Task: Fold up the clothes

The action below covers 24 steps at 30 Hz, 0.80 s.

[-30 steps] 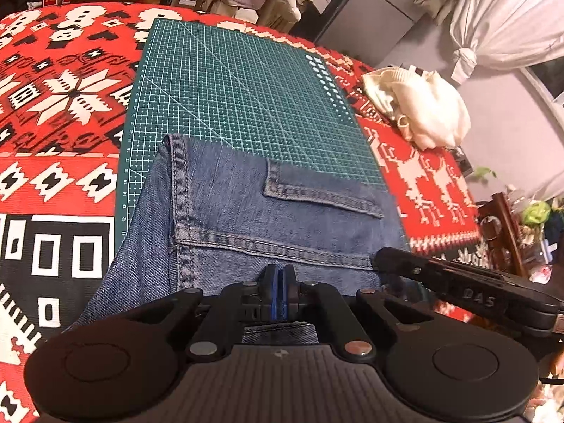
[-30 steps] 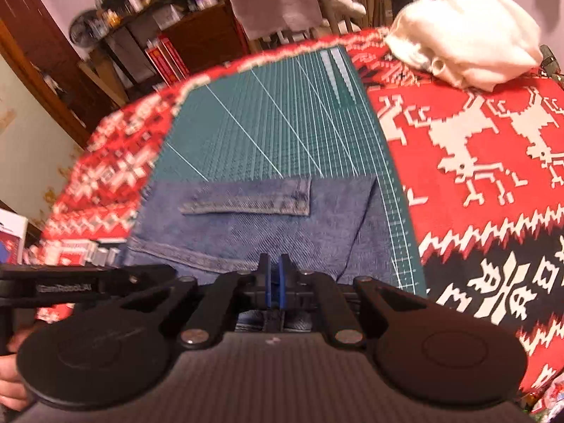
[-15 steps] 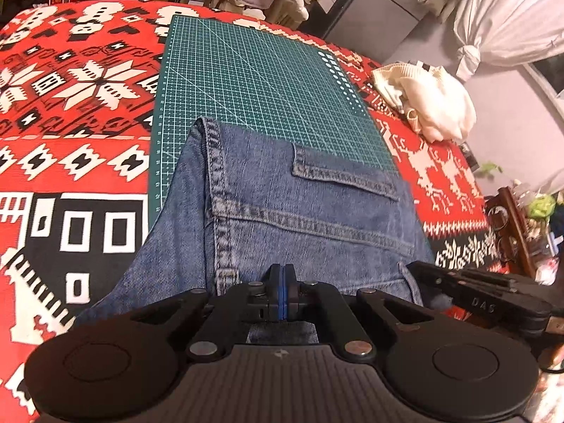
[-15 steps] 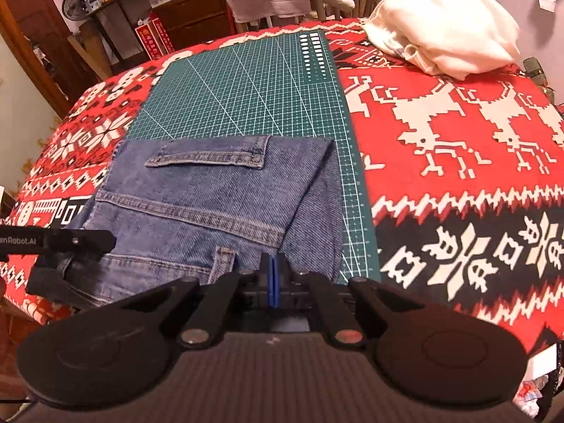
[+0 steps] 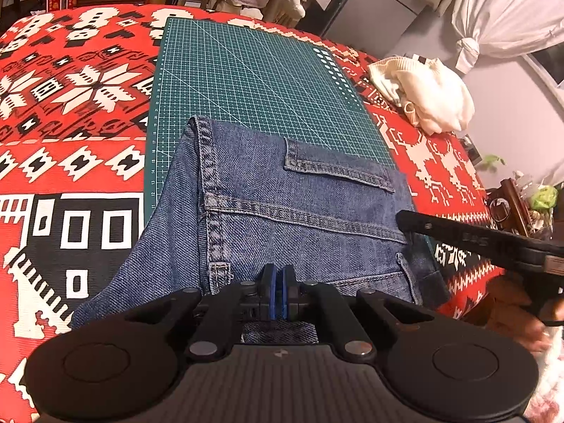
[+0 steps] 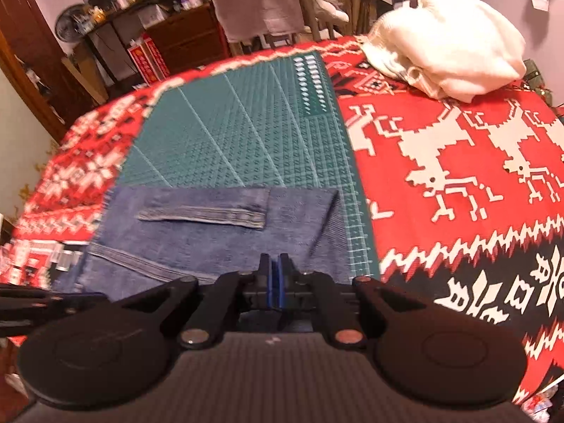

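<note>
— How far along are they with the jeans (image 5: 282, 211)?

— One fold made, I'd say; the near end hangs off the table (image 5: 70, 112), so more remains.

— And the grip?

— Left gripper (image 5: 278, 294) and right gripper (image 6: 274, 287) each have jaws pressed together on denim. Jeans stretch toward twelve o'clock across the green mat (image 5: 253, 81).

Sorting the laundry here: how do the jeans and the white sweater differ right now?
The jeans are blue denim, the sweater cream knit. The jeans lie flat across the green mat; the sweater sits bunched off it, on the red blanket. Hand-held grippers clamp the jeans only.
</note>
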### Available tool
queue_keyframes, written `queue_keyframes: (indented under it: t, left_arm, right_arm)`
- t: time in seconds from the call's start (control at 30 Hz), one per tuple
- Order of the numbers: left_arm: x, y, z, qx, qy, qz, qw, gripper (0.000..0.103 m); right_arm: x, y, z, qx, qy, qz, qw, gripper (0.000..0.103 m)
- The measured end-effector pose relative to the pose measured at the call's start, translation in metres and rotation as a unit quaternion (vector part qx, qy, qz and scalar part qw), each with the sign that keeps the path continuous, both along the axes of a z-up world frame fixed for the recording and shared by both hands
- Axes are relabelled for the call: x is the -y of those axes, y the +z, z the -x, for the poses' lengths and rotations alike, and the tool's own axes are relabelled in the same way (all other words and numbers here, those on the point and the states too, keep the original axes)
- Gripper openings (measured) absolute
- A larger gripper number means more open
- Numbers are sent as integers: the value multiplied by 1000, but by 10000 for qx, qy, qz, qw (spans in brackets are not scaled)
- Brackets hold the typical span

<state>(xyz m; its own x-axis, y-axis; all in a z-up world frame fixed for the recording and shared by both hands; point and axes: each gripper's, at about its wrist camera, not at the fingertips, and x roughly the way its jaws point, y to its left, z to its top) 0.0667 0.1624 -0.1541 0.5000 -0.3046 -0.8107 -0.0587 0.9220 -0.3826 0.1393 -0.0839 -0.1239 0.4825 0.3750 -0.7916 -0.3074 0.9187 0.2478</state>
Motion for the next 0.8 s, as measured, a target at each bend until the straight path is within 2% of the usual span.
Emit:
queue_keyframes:
  t: [0.17, 0.33, 0.57, 0.6, 0.8]
  left_arm:
    - [-6, -3, 0, -38, 43, 120, 9999, 2]
    - [-5, -4, 1, -41, 67, 124, 9999, 2]
    - [-7, -4, 0, -63, 85, 179, 9998, 2]
    - [-7, -4, 0, -67, 88, 190, 9998, 2]
    - [-5, -3, -1, -60, 82, 189, 9998, 2]
  right_arm:
    - [15, -3, -2, -49, -72, -107, 9999, 0]
    - [23, -6, 7, -73, -180, 21, 9998, 0]
    - [37, -3, 16, -296, -259, -66, 9992, 1]
    - [37, 1, 20, -265, -225, -100, 9993, 4]
    - [12, 21, 34, -147, 272, -478, 9984, 4]
